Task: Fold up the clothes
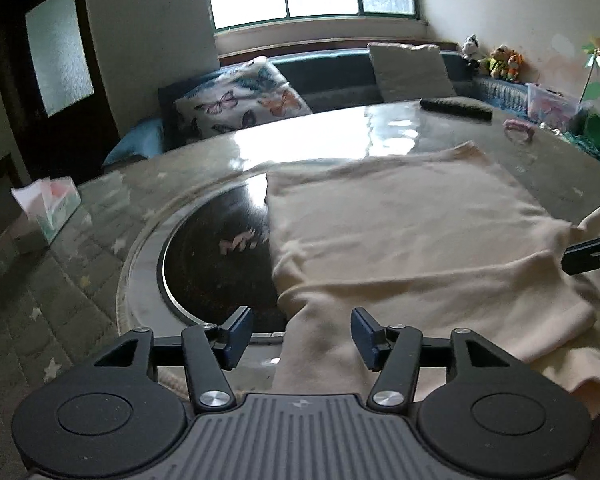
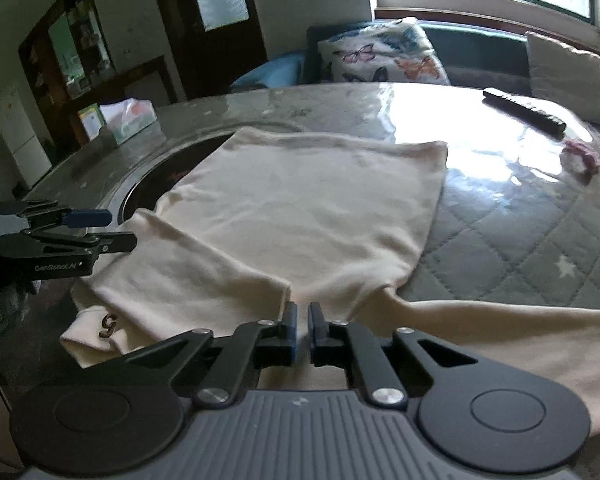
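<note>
Right wrist view showed the table [image 2: 520, 216] with the cream garment [image 2: 300, 200] spread across its middle, long axis running from the near edge away toward the window, left sleeve already laid over the body. The unfolded right sleeve [image 2: 500, 320] trailed off to the right, nearest the right gripper [image 2: 302, 316], whose fingers were nearly pressed together at the armpit; whether they pinched cloth I could not tell. The left gripper [image 1: 302, 330] hovered spread wide over the near-left hem.
</note>
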{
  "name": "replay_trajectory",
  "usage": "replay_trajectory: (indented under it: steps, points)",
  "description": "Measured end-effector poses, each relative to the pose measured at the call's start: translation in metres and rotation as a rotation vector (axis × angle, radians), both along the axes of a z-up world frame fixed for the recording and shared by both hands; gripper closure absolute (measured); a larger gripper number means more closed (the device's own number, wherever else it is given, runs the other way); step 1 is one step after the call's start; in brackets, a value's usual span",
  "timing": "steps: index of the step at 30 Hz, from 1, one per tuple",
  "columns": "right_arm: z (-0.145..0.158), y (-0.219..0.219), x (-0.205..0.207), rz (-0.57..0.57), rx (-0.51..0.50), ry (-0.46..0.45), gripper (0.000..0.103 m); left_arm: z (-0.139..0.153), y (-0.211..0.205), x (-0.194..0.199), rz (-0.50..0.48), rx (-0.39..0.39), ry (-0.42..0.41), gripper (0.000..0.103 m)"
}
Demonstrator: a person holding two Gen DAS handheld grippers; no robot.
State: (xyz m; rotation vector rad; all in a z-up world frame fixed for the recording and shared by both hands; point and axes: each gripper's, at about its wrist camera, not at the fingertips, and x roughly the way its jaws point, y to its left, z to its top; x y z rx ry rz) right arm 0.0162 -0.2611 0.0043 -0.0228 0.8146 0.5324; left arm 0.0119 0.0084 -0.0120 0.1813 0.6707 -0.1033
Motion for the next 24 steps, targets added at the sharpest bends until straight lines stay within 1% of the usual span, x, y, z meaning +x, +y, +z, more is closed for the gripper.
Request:
replay_trajectory:
  steps: [3,6,9,10,12,15,17,19,24]
  points:
    - [0.006,-0.012,-0.003,-0.034,0.013,-0.024,0.093,0.008,-0.012,-0.003,-0.027,-0.003,-0.023,0.032]
    - [0.009,-0.029,-0.005,-0.083,0.019,-0.038,0.091,0.011,-0.026,-0.004,-0.062,-0.01,-0.032,0.03]
    - [0.008,-0.049,-0.006,-0.146,0.002,-0.041,0.089,0.01,-0.041,-0.002,-0.095,-0.017,-0.023,0.029]
    - [0.007,-0.057,-0.007,-0.17,-0.017,-0.043,0.087,0.009,-0.046,-0.001,-0.105,-0.019,-0.019,0.028]
    - [0.005,-0.069,-0.007,-0.215,-0.058,-0.044,0.08,0.009,-0.056,0.0,-0.125,-0.021,-0.016,0.028]
    - [0.0,-0.085,-0.007,-0.274,-0.109,-0.04,0.078,0.008,-0.071,0.002,-0.154,-0.022,-0.008,0.026]
    - [-0.004,-0.095,-0.007,-0.312,-0.136,-0.043,0.074,0.008,-0.081,0.003,-0.173,-0.021,-0.004,0.025]
    - [-0.006,-0.104,-0.006,-0.341,-0.155,-0.048,0.073,0.007,-0.09,0.004,-0.189,-0.017,0.0,0.024]
    - [-0.01,-0.123,-0.008,-0.404,-0.208,-0.064,0.066,0.004,-0.108,0.005,-0.219,-0.007,0.013,0.022]
